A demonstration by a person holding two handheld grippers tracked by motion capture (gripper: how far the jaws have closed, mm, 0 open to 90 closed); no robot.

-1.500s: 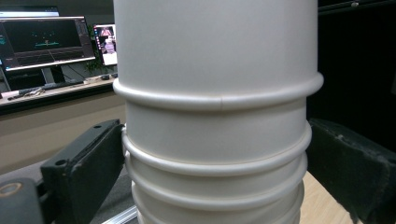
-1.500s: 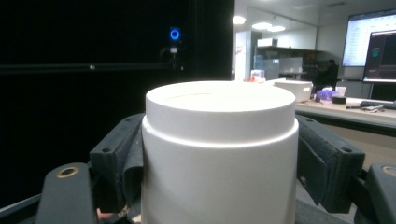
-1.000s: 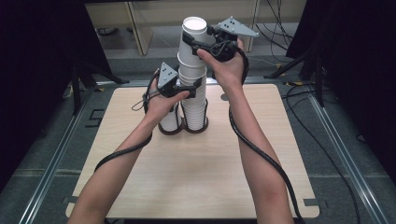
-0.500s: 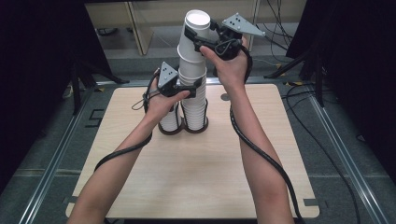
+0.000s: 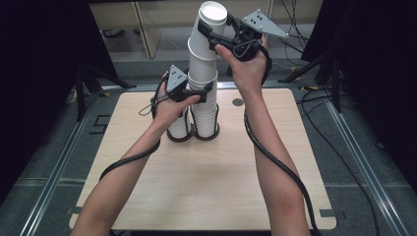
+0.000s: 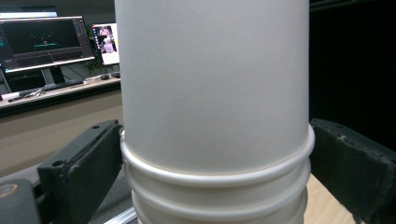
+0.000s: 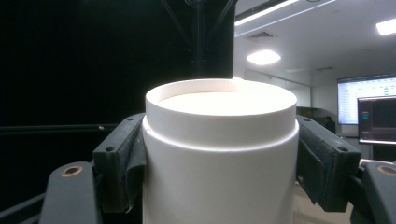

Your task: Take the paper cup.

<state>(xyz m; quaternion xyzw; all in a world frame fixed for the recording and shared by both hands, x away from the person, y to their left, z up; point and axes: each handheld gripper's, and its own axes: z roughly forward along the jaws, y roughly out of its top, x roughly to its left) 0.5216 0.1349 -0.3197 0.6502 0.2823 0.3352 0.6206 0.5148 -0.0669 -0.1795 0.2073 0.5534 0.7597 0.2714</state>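
Two stacks of upturned white paper cups stand side by side at the back of the wooden table [image 5: 206,187]: a tall stack [image 5: 204,113] and a shorter stack [image 5: 179,129] to its left. My left gripper [image 5: 202,89] is shut on the tall stack at mid height; its pads [image 6: 100,158] press just under a cup rim [image 6: 215,175]. Above it, my right gripper [image 5: 210,29] is shut on the top cup [image 5: 212,14] of a leaning upper section of nested cups [image 5: 204,54]. That cup [image 7: 219,154] sits bottom-up between the right pads [image 7: 123,158].
A small dark round hole [image 5: 238,102] lies in the tabletop right of the stacks. Cables trail from both grippers along the forearms. Metal rails [image 5: 54,172] run along the table's sides. Monitors [image 6: 46,44] on a desk stand far behind.
My right gripper has risen a little and moved to the right with the top cups, which now lean more. The left gripper and the lower stack have stayed put.
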